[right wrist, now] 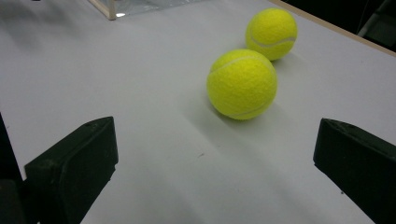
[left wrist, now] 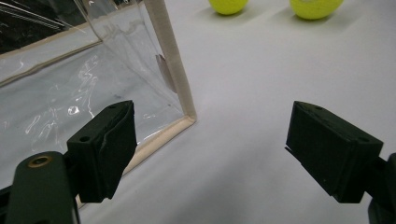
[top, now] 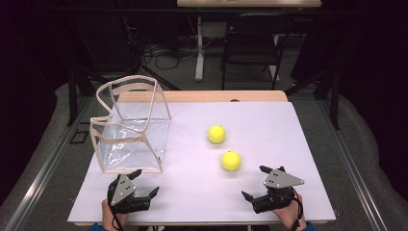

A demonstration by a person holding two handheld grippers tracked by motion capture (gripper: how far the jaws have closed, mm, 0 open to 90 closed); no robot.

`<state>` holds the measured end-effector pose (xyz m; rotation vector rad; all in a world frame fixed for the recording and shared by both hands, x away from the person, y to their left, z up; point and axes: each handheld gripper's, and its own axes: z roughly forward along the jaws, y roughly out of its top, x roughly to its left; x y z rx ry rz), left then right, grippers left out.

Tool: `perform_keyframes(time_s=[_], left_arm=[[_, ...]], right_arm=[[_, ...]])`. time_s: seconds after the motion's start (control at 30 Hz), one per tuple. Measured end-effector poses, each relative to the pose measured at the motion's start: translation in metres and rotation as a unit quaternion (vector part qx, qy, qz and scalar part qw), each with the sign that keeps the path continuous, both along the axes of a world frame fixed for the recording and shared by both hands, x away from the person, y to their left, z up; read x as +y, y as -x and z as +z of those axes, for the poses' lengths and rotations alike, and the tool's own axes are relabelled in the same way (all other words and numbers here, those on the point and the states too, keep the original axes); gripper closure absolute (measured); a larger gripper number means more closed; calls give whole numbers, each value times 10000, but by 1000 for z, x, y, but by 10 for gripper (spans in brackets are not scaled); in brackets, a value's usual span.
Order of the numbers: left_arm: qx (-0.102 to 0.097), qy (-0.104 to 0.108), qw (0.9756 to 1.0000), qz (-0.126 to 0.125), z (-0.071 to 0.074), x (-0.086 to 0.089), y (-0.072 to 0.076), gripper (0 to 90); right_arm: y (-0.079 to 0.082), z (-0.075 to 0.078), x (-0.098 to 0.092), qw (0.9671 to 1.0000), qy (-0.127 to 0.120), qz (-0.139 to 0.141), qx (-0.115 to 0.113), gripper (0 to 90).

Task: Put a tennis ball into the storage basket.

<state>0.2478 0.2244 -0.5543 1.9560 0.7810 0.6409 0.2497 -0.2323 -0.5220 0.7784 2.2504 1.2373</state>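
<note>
Two tennis balls (top: 217,134) (top: 231,160) are sitting near each other at mid-table (top: 269,125), right of the clear bag (top: 131,126) standing at its left.

High view overhead; gripper views low, sharing tennis balls (right wrist: 242,84).

From my left gripper view, both tennis balls are cut by the top edge: the nearer tennis ball (left wrist: 316,8) and the farther tennis ball (left wrist: 228,5) show only their undersides. The clear bag (left wrist: 70,79) runs off the left and top edges there. In my right gripper view just its corner shows.
</note>
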Motion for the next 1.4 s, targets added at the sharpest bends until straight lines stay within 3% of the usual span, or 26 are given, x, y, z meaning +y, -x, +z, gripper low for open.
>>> perform_keyframes(time_s=[0.37,0.53,1.17,1.4], left_arm=[[1,30,10000,-6,-1,-1,-2,161],[16,54,10000,29,-1,0,-2,161],[-18,64,10000,-25,-2,2,-2,161],[-50,36,10000,-21,-1,2,0,161]], right_arm=[[0,1,0,10000,79,-8,8,0],[-4,0,2,9998,123,6,170,0],[-16,8,11,9989,376,27,292,0],[-24,8,16,9972,569,-12,483,0]])
